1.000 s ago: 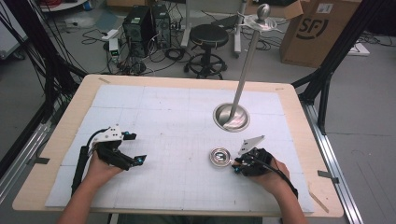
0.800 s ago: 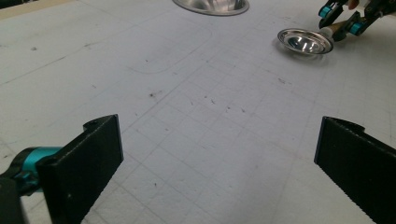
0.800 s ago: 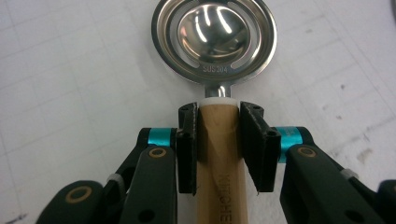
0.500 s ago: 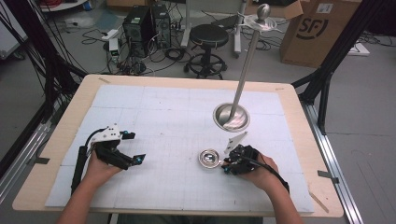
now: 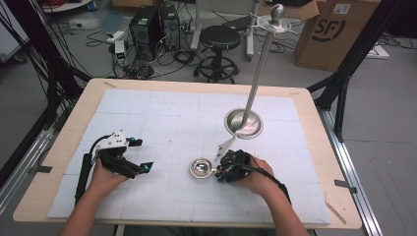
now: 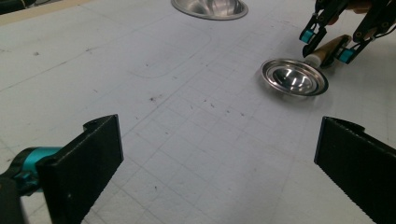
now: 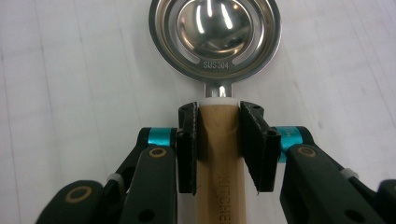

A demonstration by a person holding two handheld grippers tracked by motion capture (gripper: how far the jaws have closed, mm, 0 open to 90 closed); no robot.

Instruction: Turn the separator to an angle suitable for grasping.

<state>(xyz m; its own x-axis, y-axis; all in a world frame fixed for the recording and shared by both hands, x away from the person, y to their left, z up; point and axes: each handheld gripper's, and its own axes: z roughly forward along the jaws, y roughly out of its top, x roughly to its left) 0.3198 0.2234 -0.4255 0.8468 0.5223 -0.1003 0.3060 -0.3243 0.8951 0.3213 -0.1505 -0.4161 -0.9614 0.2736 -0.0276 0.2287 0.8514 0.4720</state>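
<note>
A steel skimmer spoon (image 5: 201, 168) with a slotted round head (image 7: 215, 32) and a wooden handle (image 7: 219, 186) lies low over the white mat, front centre. My right gripper (image 5: 222, 172) is shut on the handle just behind the head, and the pads (image 7: 187, 144) press on both sides of the wood. My left gripper (image 5: 140, 155) rests at the front left with its jaws wide open (image 6: 224, 172) and nothing between them. From the left gripper view the spoon head (image 6: 294, 77) and the right gripper (image 6: 327, 44) show ahead to the right.
A steel stand with a round dish base (image 5: 243, 123) and a tall slanted pole (image 5: 258, 64) stands just behind the right hand. The wooden table edge (image 5: 187, 84) frames the mat. A stool, boxes and cables lie on the floor beyond.
My right gripper has carried the spoon leftward across the mat toward the front centre. The left gripper has stayed put.
</note>
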